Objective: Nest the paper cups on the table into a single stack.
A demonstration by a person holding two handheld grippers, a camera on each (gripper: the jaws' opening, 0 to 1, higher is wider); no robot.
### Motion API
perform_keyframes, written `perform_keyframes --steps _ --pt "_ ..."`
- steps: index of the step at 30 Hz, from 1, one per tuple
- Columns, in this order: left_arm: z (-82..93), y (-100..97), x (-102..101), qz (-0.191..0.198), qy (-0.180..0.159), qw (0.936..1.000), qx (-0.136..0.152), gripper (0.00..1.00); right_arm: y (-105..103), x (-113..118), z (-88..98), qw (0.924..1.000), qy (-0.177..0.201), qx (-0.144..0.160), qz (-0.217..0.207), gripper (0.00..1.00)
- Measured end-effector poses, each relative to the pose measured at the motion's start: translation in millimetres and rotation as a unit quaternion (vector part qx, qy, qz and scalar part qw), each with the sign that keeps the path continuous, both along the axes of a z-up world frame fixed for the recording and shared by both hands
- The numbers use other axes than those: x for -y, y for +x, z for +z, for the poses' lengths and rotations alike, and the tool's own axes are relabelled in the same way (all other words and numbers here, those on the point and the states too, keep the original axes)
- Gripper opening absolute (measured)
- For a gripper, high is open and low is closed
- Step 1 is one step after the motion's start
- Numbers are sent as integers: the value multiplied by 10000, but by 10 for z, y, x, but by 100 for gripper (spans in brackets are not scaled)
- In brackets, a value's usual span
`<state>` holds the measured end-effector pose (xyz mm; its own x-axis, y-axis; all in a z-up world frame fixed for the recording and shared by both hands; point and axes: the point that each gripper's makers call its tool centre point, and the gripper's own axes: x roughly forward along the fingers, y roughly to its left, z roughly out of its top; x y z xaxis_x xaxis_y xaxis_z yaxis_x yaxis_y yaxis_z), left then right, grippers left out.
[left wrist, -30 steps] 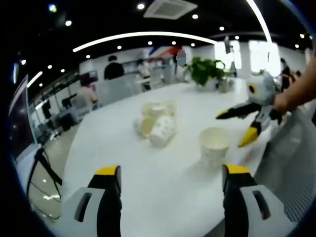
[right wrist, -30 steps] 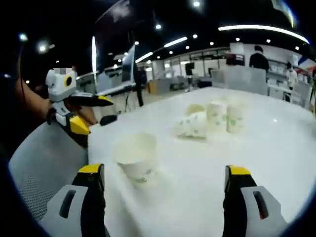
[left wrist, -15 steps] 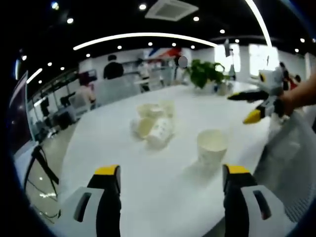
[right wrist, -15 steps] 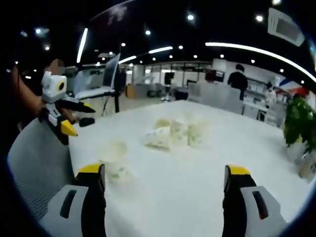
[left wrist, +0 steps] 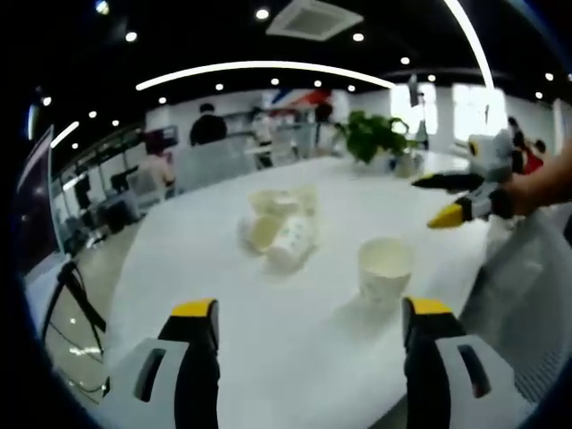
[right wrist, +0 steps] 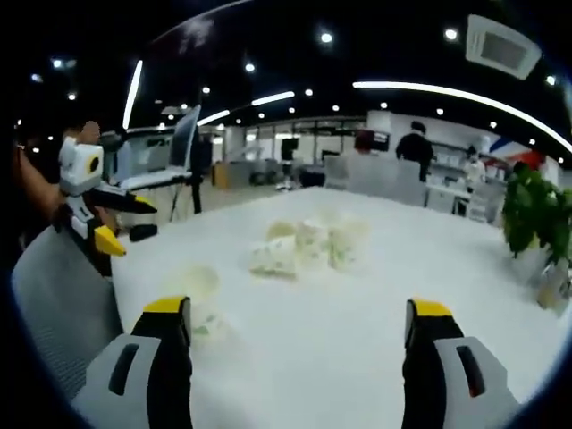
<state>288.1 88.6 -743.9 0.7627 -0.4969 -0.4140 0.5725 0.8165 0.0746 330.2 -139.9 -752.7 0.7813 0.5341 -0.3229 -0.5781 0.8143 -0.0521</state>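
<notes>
White table [left wrist: 223,304]: one upright paper cup [left wrist: 385,268] stands apart, near the edge; a cluster of paper cups [left wrist: 279,225] sits mid-table, one tipped on its side. Potted plant [left wrist: 375,134] at the far end. Left gripper [left wrist: 304,326]: jaws spread, holding nothing. Right gripper [right wrist: 299,326]: jaws spread, holding nothing, raised above the table.

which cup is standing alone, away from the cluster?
The upright paper cup nearest both grippers, open end up. The other cups huddle together farther back, one tipped on its side.

An open-plan office: ceiling spotlights [left wrist: 261,13], desks with monitors [right wrist: 183,138], a potted plant [left wrist: 374,132], people [left wrist: 207,125] working behind
</notes>
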Motion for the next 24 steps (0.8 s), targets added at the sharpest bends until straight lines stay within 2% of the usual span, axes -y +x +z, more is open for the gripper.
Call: perform_keyframes --steps 4,11,16,18,20,21,24 --pt "-6 -2 0 -15 -21 10000 -22 83 -3 8 12 10000 78 -47 3 98" --pt "16 46 -77 174 -246 9995 -95 82 -137 100 124 10000 20 19 58 100" --pt "-11 23 -17 4 -192 9997 -168 82 -191 166 141 9998 129 -86 -125 100" --pt "-55 19 -15 -149 -170 9994 -266 81 -197 154 196 9998 174 -2 -132 100" --pt "-195 58 -126 35 -171 9978 -641 81 -197 149 188 9998 148 46 -143 100" --pt "-218 94 -168 123 -213 9971 -714 81 -196 150 164 9998 119 59 -144 100" --pt "-256 234 -264 208 -384 9964 -727 84 -205 153 80 9998 85 -102 -136 100"
